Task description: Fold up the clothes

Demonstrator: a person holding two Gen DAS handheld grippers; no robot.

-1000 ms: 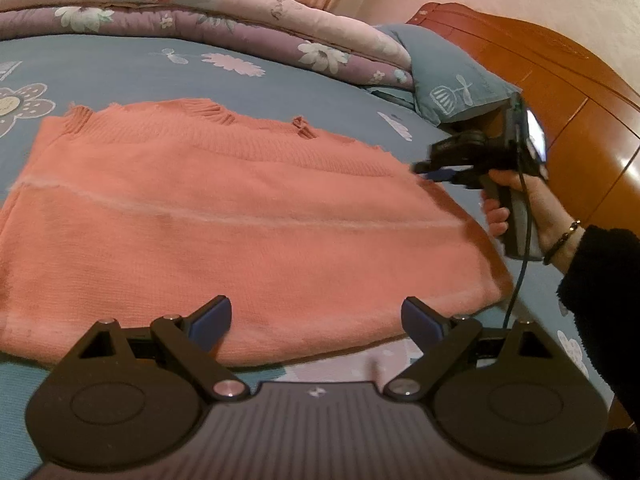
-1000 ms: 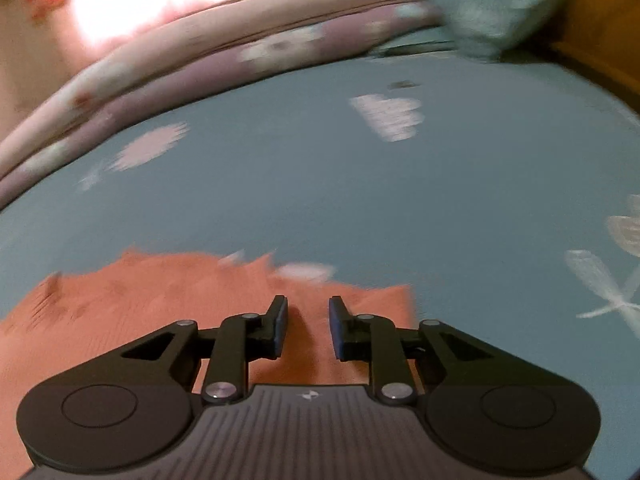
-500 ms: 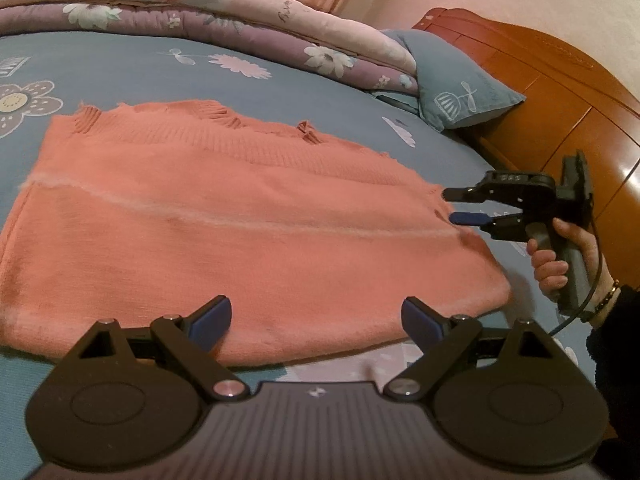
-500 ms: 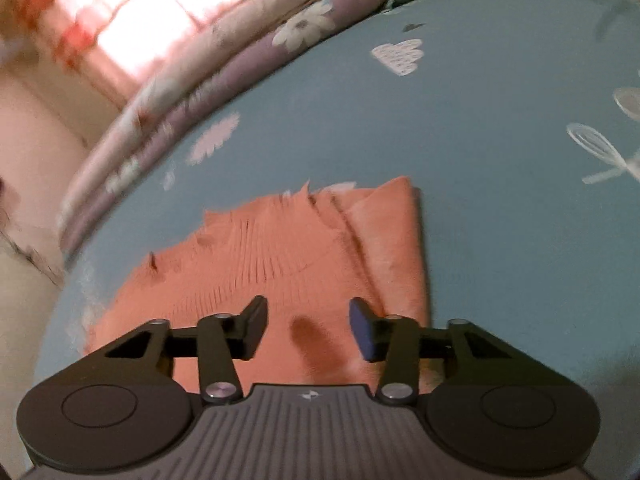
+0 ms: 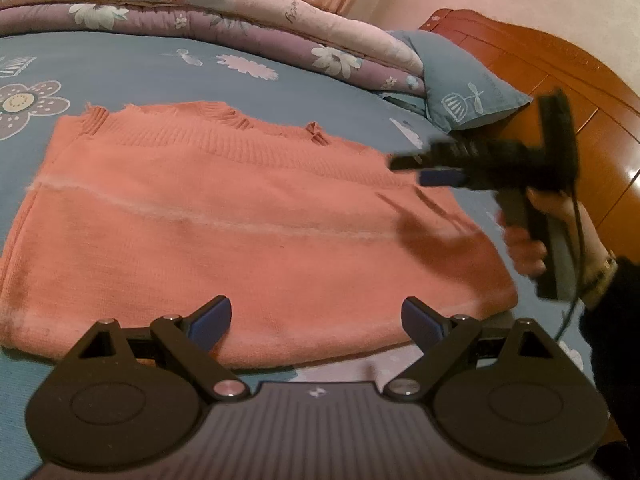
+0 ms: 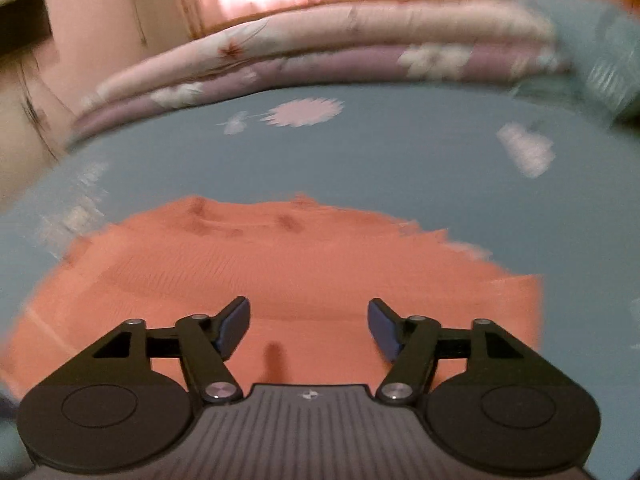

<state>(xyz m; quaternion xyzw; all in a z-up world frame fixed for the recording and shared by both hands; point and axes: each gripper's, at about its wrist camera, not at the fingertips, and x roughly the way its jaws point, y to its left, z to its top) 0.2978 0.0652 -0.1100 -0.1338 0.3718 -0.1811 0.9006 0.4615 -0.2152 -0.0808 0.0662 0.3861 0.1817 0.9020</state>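
An orange knitted sweater lies spread flat on the bed, on a blue sheet printed with flowers. A pale line runs across the sweater from one side to the other, and its far edge is ribbed and uneven. The left claw hovers at the near edge of the sweater; its jaws stand wide apart and nothing is between them, so the blue pads touch no fabric. In the left wrist view, the right claw is over the right side of the sweater, a little blurred, and it throws a dark shadow on the knit below it. A person's hand holds its handle, with a dark sleeve and a bracelet at the wrist. In the right wrist view, the jaws of the right claw are opening, and they hold nothing; only the orange fabric shows below them. At the far side of the bed lies a folded quilt in pink and purple with flowers, a blue pillow lies beside it, and a wooden headboard stands at the right.
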